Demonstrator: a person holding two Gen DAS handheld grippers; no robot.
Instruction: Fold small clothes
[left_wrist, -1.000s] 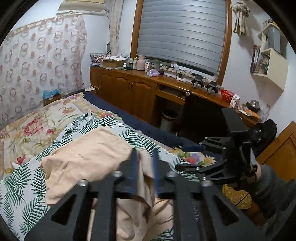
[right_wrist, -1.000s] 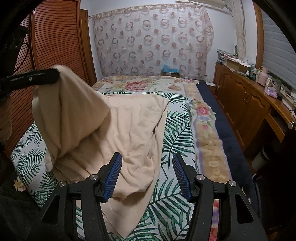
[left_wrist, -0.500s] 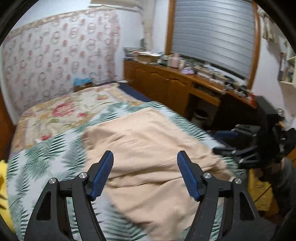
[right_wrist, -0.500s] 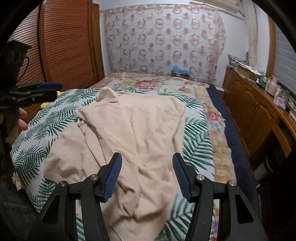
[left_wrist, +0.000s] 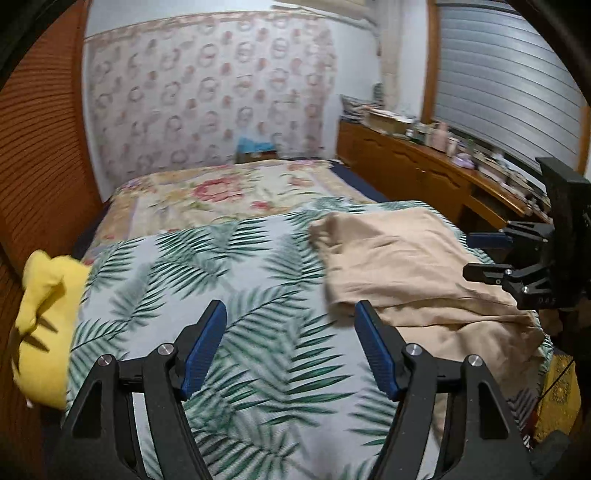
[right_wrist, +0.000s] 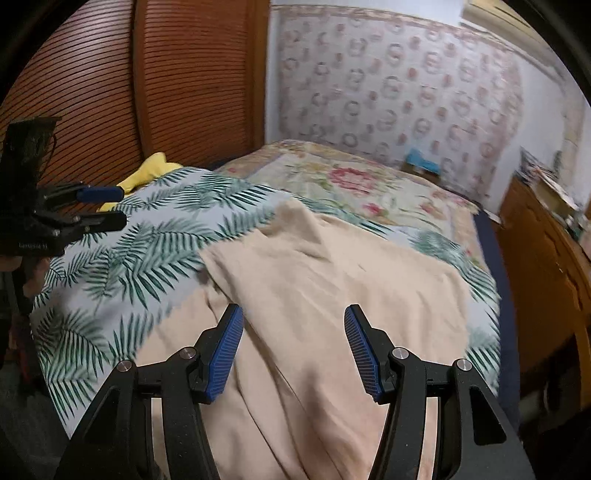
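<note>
Beige garment (right_wrist: 332, 295) lies rumpled and unheld on the palm-print bedspread (left_wrist: 240, 266) near the bed's edge, left gripper (left_wrist: 290, 347) and right gripper (right_wrist: 293, 347) jaws spread, probably for regrasping edges.

your beige garment (right_wrist: 332, 295) runs off the bottom edge of the right wrist view, so its near hem is out of sight; where it folds over itself, the layers beneath are hidden. the palm-leaf sheet (left_wrist: 221, 266) around the garment is smeared by motion. beyond the garment, the clutter on the wooden counter (left_wrist: 424, 155) is too blurred to tell apart.
</note>
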